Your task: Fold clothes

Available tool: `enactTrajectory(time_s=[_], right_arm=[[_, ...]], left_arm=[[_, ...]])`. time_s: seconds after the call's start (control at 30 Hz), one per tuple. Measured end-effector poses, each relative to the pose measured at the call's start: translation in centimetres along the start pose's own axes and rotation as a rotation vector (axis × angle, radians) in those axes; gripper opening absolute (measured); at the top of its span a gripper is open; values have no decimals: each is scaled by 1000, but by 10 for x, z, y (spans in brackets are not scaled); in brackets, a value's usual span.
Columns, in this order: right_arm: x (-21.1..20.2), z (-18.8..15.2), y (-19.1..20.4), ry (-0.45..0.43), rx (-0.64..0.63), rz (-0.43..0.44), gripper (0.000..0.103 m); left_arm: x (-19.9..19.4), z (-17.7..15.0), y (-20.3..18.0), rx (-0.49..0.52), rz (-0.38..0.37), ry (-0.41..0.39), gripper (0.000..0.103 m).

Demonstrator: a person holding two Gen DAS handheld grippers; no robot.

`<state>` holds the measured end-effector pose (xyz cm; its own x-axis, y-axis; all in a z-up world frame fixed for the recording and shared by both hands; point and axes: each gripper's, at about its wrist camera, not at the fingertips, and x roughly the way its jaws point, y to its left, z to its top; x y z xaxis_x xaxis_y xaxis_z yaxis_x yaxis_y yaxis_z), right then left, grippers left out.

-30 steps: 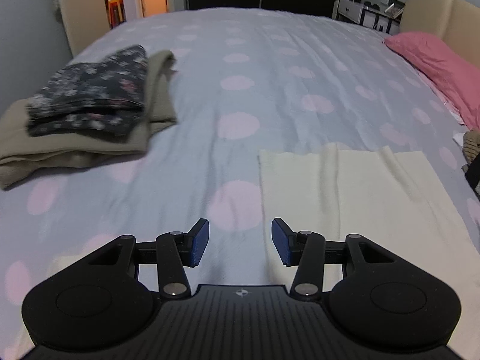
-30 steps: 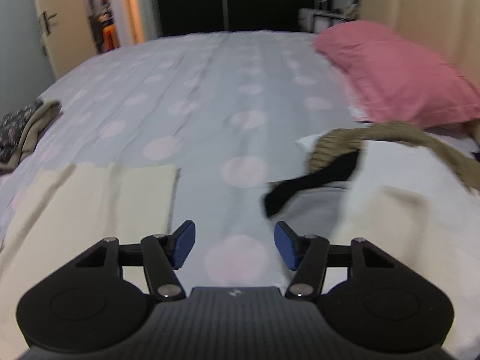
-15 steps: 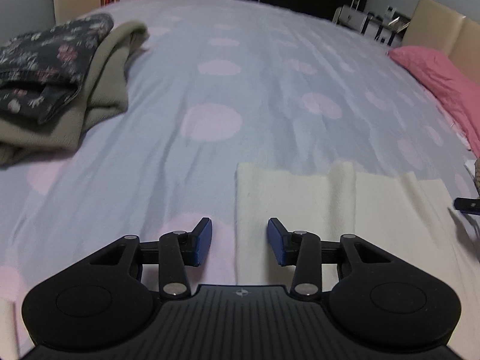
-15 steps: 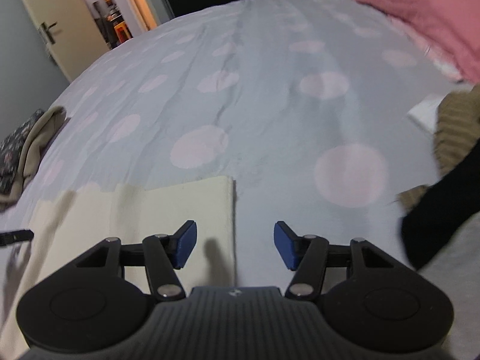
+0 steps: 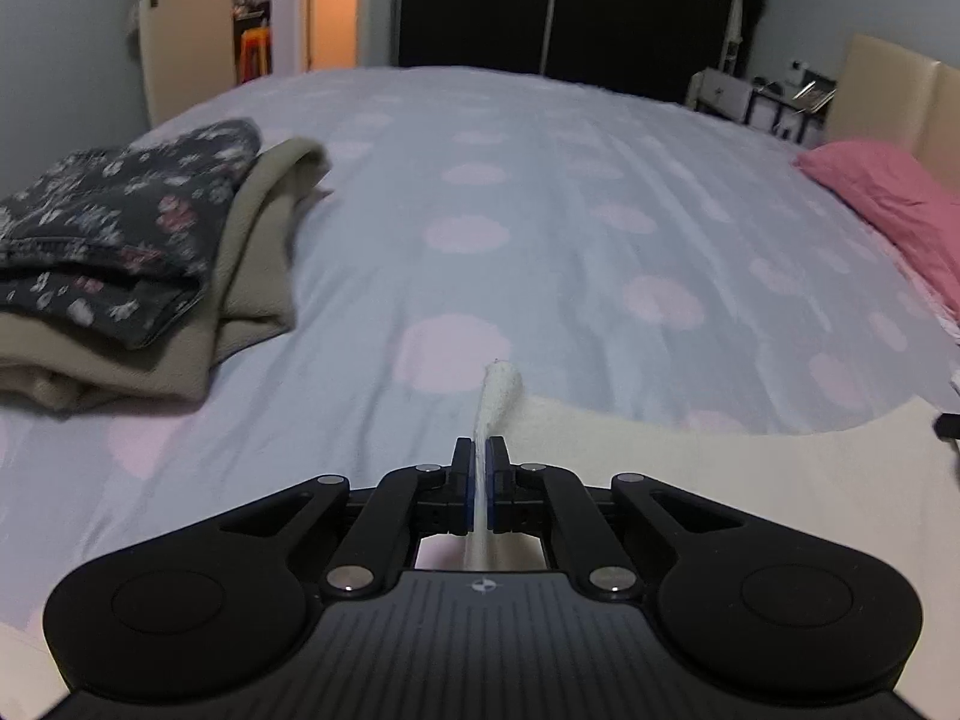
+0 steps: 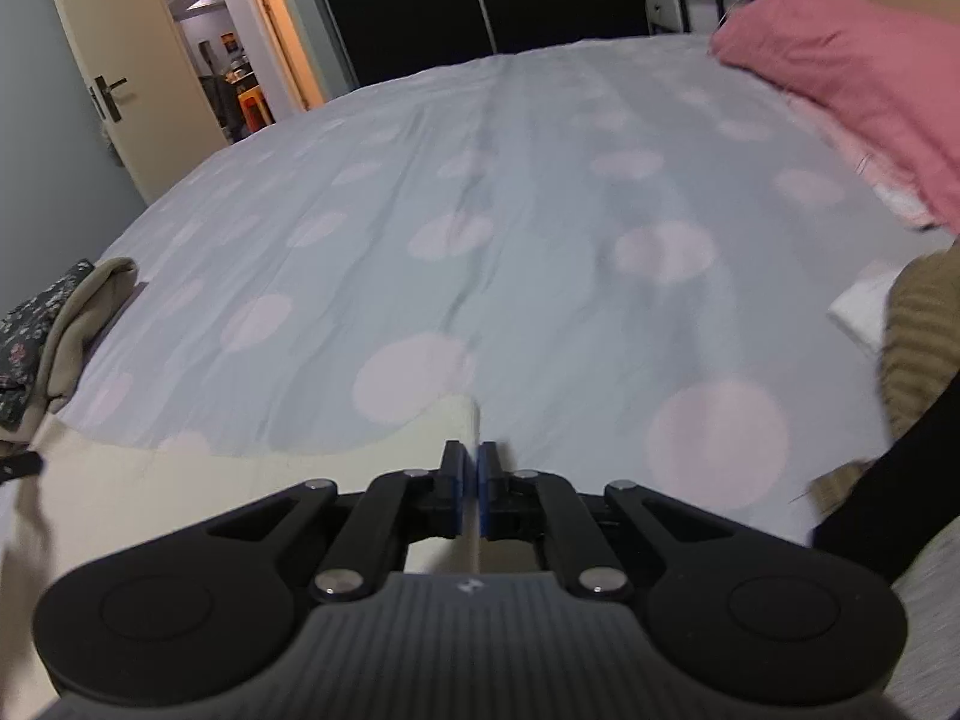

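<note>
L gripper (image 5: 479, 483) just closed on far-left corner of cream cloth (image 5: 750, 480); R gripper (image 6: 470, 492) just closed on far-right corner; cloth's far edge runs crosswise between them, body trailing back under both.

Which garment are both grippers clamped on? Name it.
The cream cloth, spread flat on the bed; left gripper and right gripper pinch its far corners. The floral garment and beige garment lie folded, stacked, untouched.

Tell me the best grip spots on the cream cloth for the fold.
Its two far corners, reached from the near side. The cream cloth lies flat with a straight far edge, so the corners pinch thin. The left gripper and right gripper already clamp one each.
</note>
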<state>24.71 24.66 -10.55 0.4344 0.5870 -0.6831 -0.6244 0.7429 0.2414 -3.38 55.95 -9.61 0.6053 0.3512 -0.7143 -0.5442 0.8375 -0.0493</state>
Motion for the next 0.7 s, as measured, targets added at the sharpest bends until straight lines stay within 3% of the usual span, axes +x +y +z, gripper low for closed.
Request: enactTrajectory(time_s=[0.13,0.17,0.2,0.27,0.3,0.5,0.7], right_arm=[[-1,2,0,25,2,-11,6],[-1,4,0,35,7,-13,8],[-2,5,-1,46,13,-16,14],[-13,7,-4,32,25,-19,32],[-20,9,-6,21,28,-16,37],[-87,4,-29,1,-5,-33,38],[-182,-16,-84,-66,-16,-151,46]], left_arm=[[1,2,-2,-3,24,32,6],[-1,4,-2,-5,34,38,15],[-3,5,-2,-6,43,44,26],[-16,7,0,-3,49,28,32],[-24,8,1,4,47,16,32],[-80,2,6,104,35,19,32],[-136,-21,12,162,60,49,39]])
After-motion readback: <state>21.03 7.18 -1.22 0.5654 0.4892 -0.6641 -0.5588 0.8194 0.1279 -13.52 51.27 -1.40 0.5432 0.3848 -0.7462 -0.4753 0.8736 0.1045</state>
